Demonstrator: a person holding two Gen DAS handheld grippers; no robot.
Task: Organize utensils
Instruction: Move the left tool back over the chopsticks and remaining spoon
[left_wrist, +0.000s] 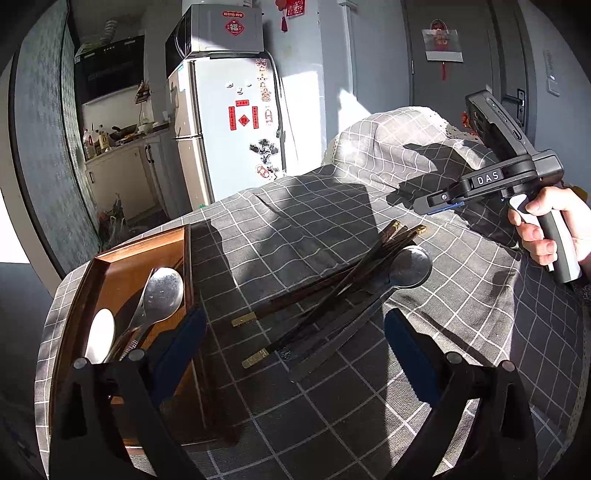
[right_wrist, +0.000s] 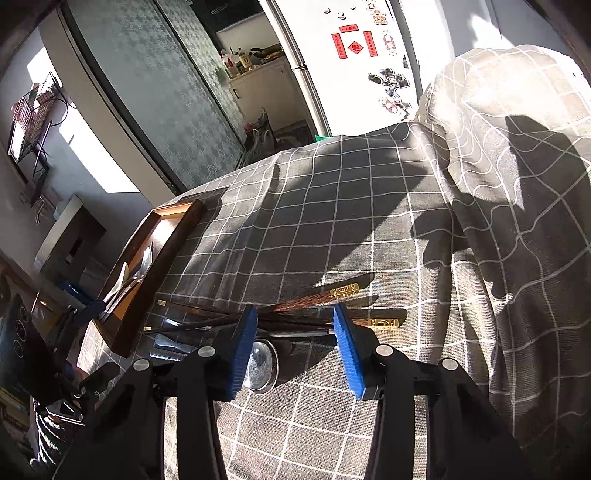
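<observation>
Hidden and cut-off parts among the utensils, the tray and the table

In the left wrist view the handles of the two metal spoons (left_wrist: 162, 291) in the brown wooden tray (left_wrist: 110, 258) vanish behind the left gripper (left_wrist: 295, 332), whose own arms run off the bottom edge, and the tray's near corner is lost in shadow. How many dark wooden chopsticks with gold ends (left_wrist: 332, 284) lie in the heap cannot be counted, since they overlap. In the right wrist view the round steel spoon bowl (right_wrist: 260, 367) is half covered by a blue pad of the right gripper (right_wrist: 295, 347), and the grey checked cloth (right_wrist: 332, 221) hides the table completely.
</observation>
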